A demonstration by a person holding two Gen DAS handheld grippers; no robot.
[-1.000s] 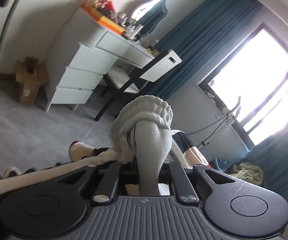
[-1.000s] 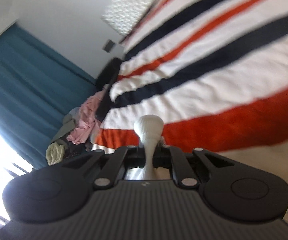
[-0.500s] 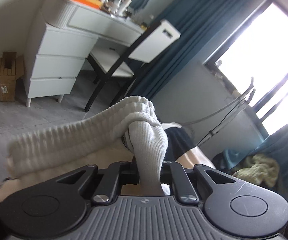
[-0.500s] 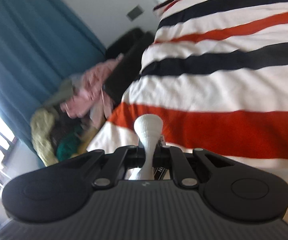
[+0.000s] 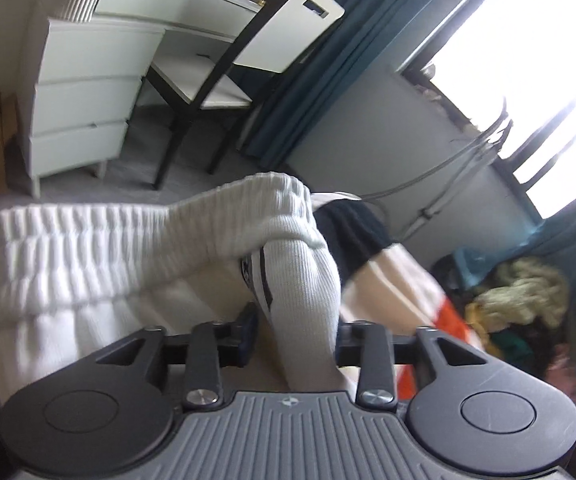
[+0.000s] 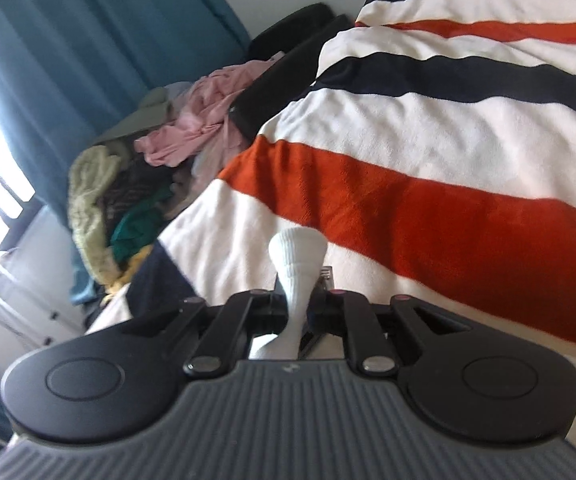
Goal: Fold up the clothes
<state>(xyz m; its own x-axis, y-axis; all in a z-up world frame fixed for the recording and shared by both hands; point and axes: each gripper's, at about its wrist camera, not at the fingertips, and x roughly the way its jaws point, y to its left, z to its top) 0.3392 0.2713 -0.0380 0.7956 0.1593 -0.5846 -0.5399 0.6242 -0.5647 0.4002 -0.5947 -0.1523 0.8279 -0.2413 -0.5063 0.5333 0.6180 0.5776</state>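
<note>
Your left gripper [image 5: 294, 338] has just been opening: its jaws stand well apart with the white sock [image 5: 300, 280] loose between them, so that end can drop onto the striped blanket [image 6: 428, 200] near the bed's edge. Your right gripper [image 6: 298, 308] has eased a touch but seems to pinch the sock's other end [image 6: 298, 264], likely to keep the fold in place while it settles

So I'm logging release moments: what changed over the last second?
The left gripper swung toward the window, its fingers just opened and no longer pinch the white sock. The right gripper rolled level over the striped blanket. Unchanged: its fingers stay pinched on the sock's other end.
</note>
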